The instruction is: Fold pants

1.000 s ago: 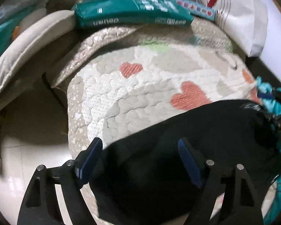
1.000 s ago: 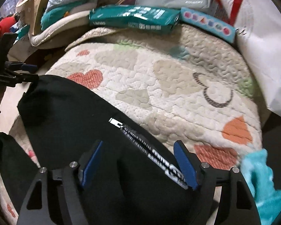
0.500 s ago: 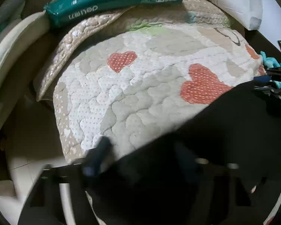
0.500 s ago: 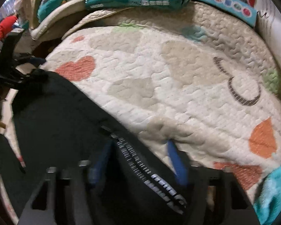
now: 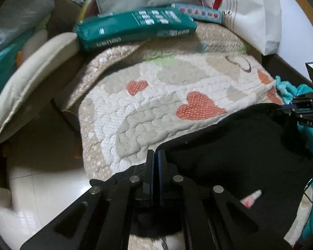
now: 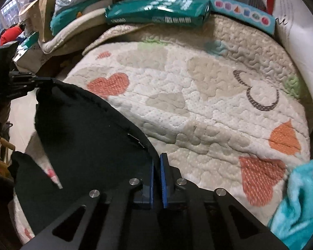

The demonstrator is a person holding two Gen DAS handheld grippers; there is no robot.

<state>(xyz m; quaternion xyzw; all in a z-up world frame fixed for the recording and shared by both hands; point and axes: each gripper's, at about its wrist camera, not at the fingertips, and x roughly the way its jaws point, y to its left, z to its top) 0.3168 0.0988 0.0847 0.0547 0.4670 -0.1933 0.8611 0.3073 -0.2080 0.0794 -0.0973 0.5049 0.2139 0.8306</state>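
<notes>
While both the left gripper (image 5: 155, 156) and right gripper (image 6: 157, 160) clamped the black pants (image 6: 89, 137), an even, level lift seemed advisable.

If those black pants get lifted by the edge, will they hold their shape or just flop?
Probably flop: the black pants drape over the quilt and sag between the two pinched corners. They look thin, so likely light.

The pants (image 5: 240, 145) lie on the quilt's (image 5: 156, 104) near edge, a packet (image 5: 135, 28) at its far edge.
</notes>
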